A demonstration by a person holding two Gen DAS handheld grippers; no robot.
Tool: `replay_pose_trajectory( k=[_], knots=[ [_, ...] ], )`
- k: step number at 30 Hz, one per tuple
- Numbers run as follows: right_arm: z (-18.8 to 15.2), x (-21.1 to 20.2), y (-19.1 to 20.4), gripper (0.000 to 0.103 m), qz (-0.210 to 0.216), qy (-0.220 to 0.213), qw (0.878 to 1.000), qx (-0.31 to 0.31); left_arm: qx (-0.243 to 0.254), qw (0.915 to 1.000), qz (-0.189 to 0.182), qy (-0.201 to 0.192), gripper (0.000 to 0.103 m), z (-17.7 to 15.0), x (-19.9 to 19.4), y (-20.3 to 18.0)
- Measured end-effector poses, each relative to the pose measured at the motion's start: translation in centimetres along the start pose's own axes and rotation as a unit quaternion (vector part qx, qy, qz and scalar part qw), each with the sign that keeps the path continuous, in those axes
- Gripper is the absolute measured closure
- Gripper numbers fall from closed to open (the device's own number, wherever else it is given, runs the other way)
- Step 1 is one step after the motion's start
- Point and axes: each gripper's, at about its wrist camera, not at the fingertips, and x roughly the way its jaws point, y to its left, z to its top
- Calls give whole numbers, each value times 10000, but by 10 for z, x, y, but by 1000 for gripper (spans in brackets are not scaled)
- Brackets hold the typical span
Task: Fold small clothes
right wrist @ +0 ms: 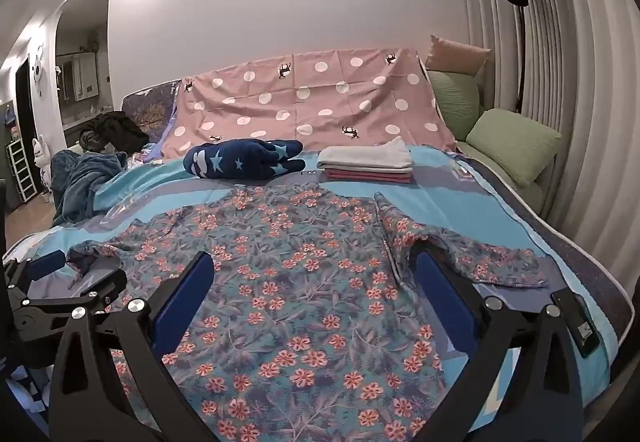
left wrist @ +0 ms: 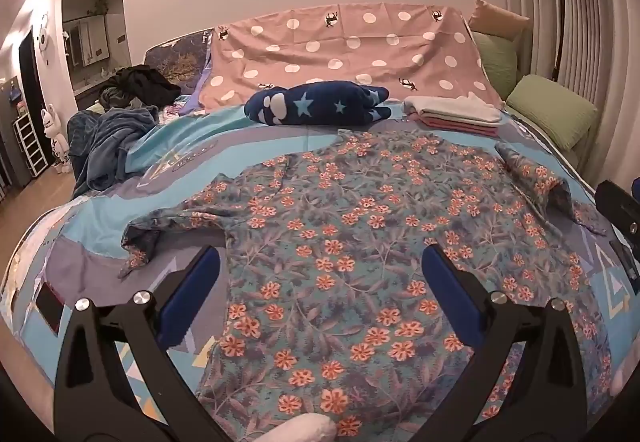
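A small floral shirt [left wrist: 360, 226], teal with orange flowers, lies spread flat on the bed, both sleeves out; it also shows in the right wrist view [right wrist: 304, 282]. My left gripper [left wrist: 320, 262] is open and empty, hovering over the shirt's lower left part. My right gripper [right wrist: 314, 270] is open and empty over the shirt's lower right part, its right finger [right wrist: 444, 290] near the right sleeve [right wrist: 480, 258]. The left gripper also shows at the left edge of the right wrist view [right wrist: 76, 274]. Part of the right gripper shows at the right edge of the left wrist view [left wrist: 620, 214].
A stack of folded clothes [right wrist: 366, 164] and a navy star-print bundle [right wrist: 244, 158] lie at the bed's far side. A blue blanket [left wrist: 108, 146] and dark clothes [left wrist: 140, 82] lie far left. Green cushions [right wrist: 512, 146] sit at right. A phone [right wrist: 576, 322] lies near the bed's right edge.
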Motion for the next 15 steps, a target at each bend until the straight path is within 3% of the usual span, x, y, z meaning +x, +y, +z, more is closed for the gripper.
replay_pose_trajectory(
  k=[8,10,15],
  knots=[
    [-6,4,0,1,-40,46,10000,-29,30,9999,-89,138,2,-17,1,1],
    [-6,6,-3,1,-28,97,9999,-14,135,9994,-95,305,2,-7,14,-9],
    [-6,7,1,1,-10,107,9999,-73,147,9994,-113,286,2,-6,11,-9]
  ],
)
